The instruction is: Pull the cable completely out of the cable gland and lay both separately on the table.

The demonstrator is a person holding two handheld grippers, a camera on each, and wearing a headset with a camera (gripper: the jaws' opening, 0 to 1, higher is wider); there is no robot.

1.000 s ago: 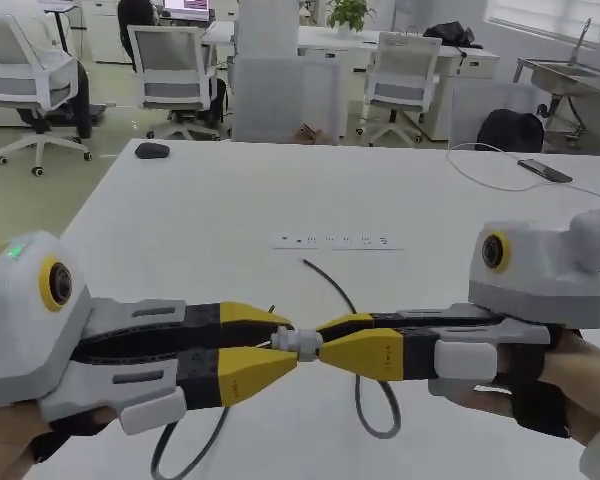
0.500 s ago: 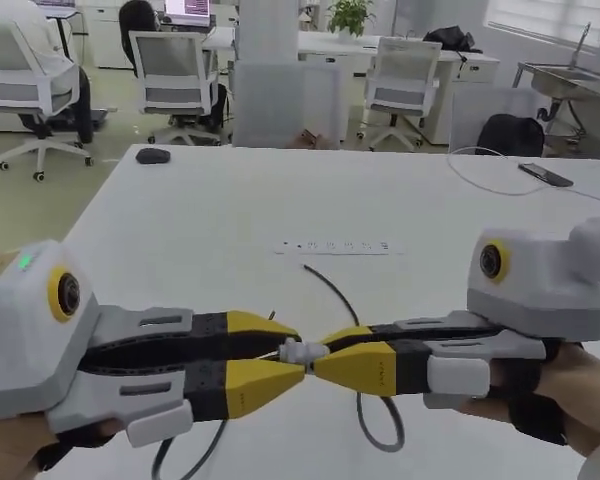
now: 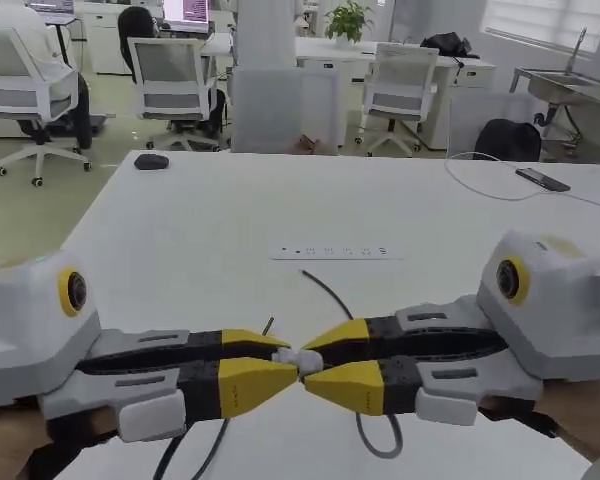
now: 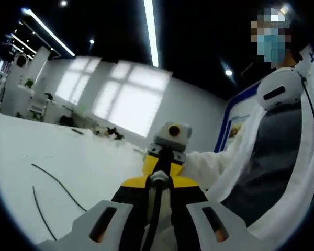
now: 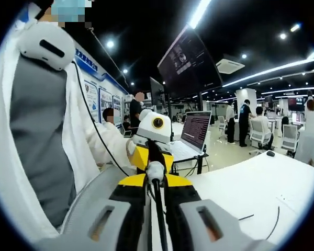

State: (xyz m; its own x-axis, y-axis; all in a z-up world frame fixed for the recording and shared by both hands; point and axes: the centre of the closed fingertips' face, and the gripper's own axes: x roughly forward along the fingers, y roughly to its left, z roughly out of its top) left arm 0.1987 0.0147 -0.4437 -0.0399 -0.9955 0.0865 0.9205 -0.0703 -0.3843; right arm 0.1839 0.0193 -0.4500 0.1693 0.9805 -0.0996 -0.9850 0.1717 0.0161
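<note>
Jaws of the left gripper (image 3: 291, 358) were drawn narrow on the white gland (image 3: 287, 357), which sat in their yellow tips above the near middle of the bench (image 3: 230, 210). In the left gripper view the gland (image 4: 159, 178) lay between those tips with the black cable running back down between the jaws. Just right of it, tip to tip, the right gripper (image 3: 306, 363) was closed thin on the cable (image 3: 332, 290); in the right gripper view the gland (image 5: 155, 170) stood just beyond its tips.

I judged the cable light and limp, likely to slip through a soft pinch, so the hold belonged close beside the gland. The gland looked small, hard and smooth, best held across its body, and its seal would probably drag.

Slack cable looped on the bench under and behind both grippers and could snag. Far off lay a mouse (image 3: 151, 161) at left, a power strip (image 3: 330, 251) in the middle and a phone (image 3: 540, 179) at right, all well apart from the work.
</note>
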